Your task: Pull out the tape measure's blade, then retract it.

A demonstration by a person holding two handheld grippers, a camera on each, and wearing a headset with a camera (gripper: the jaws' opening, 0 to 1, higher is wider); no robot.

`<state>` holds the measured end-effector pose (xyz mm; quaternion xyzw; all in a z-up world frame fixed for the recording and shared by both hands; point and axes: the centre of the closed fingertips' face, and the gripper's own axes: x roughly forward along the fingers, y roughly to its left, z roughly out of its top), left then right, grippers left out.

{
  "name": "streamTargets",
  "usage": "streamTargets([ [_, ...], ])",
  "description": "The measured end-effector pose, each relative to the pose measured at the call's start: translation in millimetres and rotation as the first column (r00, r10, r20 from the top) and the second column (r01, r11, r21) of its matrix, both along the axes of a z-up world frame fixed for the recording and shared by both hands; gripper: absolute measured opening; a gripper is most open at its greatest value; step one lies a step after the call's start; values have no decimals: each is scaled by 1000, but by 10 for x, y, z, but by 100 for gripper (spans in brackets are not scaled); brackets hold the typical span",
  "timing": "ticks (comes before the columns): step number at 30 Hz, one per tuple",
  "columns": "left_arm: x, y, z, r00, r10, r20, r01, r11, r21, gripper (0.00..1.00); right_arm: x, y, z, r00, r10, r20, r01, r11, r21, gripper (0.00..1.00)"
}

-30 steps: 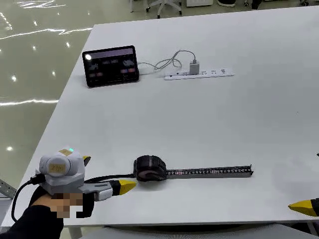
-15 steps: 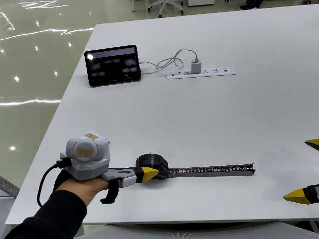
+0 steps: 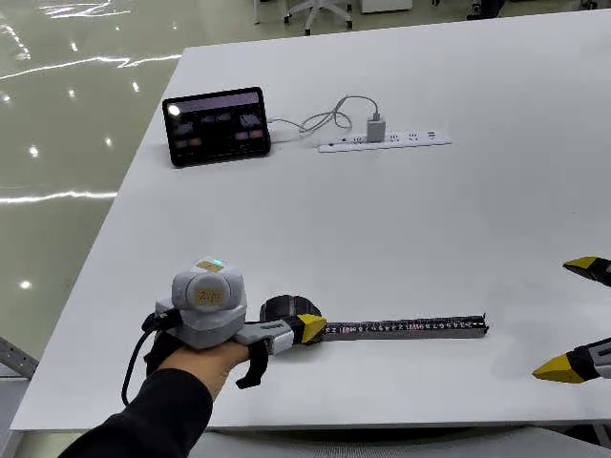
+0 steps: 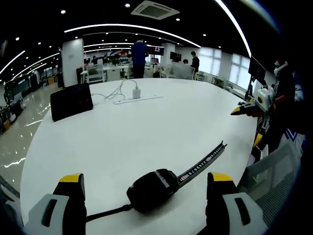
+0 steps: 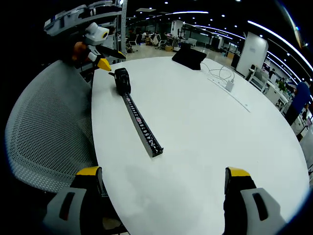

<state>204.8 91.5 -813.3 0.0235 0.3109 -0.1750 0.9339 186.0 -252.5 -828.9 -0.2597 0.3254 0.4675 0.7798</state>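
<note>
Tape measure case (image 3: 286, 311) sits on the worktop (image 3: 401, 219) near its front edge, towards the front-left corner. Blade (image 3: 406, 327) is out, lying flat along the front edge towards the right. Left gripper (image 4: 145, 180): jaws apart, straddling the case with a gap each side (cord loop trails back between them), not clamped. Right gripper (image 3: 563, 317): jaws wide apart, holding nothing, off beyond the blade's hook end, well clear of it. Tablet (image 3: 216, 125) and power strip (image 3: 382, 143) sit towards the far-left corner.
</note>
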Motion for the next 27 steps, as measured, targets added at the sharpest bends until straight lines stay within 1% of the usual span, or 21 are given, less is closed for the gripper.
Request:
streamTargets([
  [2, -1, 43, -43, 1000, 24, -10, -24, 1000, 8, 100, 24, 28, -11, 1000, 12, 1, -12, 1000, -6, 100],
  [5, -20, 35, -106, 999, 40, -36, -39, 999, 6, 100, 53, 102, -54, 999, 42, -9, -42, 999, -11, 100],
  [6, -29, 36, -135, 997, 57, -49, -57, 998, 0, 100, 62, 108, -83, 999, 47, -15, -47, 999, -16, 100],
  [7, -54, 19, -189, 991, 110, -77, -113, 993, -30, 100, 77, 108, -131, 998, 57, -24, -57, 998, -33, 100],
  [8, -83, -35, -233, 990, 101, -99, -106, 993, -47, 100, 88, 118, -149, 998, 65, -25, -66, 997, -40, 100],
  [9, -80, -67, -290, 992, 84, -96, -87, 996, -29, 100, 110, 139, -164, 997, 71, -25, -72, 996, -42, 100],
  [10, -97, -56, -325, 992, 70, -102, -69, 998, 13, 100, 123, 156, -166, 997, 74, -28, -75, 996, -42, 100],
  [11, -90, -64, -331, 993, 63, -95, -60, 998, 34, 100, 133, 172, -168, 997, 77, -30, -78, 996, -41, 100],
  [12, -80, -90, -327, 995, 50, -84, -47, 998, 32, 100, 148, 199, -168, 996, 85, -28, -86, 996, -37, 100],
  [13, -54, -94, -311, 997, 48, -57, -47, 999, 22, 100, 169, 232, -174, 995, 94, -27, -95, 995, -37, 100],
  [14, -47, -87, -324, 997, 54, -57, -53, 999, 12, 100, 182, 252, -184, 995, 98, -31, -99, 994, -40, 100],
  [16, -52, -64, -379, 994, 73, -83, -75, 997, -22, 100, 205, 289, -207, 993, 110, -38, -112, 992, -53, 100],
  [18, -39, -36, -404, 994, 79, -80, -80, 997, -11, 100, 225, 340, -221, 991, 130, -39, -132, 989, -58, 100],
  [19, -18, -17, -413, 994, 84, -71, -83, 997, 4, 100, 235, 362, -228, 990, 137, -43, -139, 988, -60, 99],
  [20, 16, -4, -416, 995, 82, -53, -81, 996, 27, 100, 251, 388, -239, 989, 143, -48, -146, 987, -63, 99],
  [23, 11, -64, -451, 997, 56, -46, -55, 998, 28, 100, 274, 448, -268, 984, 166, -60, -170, 983, -69, 98],
  [24, 9, -76, -452, 998, 52, -45, -51, 998, 27, 100, 276, 470, -275, 981, 185, -60, -189, 980, -69, 96],
  [26, 13, -91, -429, 999, 40, -30, -39, 998, 41, 100, 288, 507, -298, 977, 203, -70, -208, 975, -73, 93],
  [27, 14, -91, -426, 999, 40, -30, -39, 998, 42, 100, 295, 528, -310, 974, 215, -73, -220, 973, -76, 92],
])
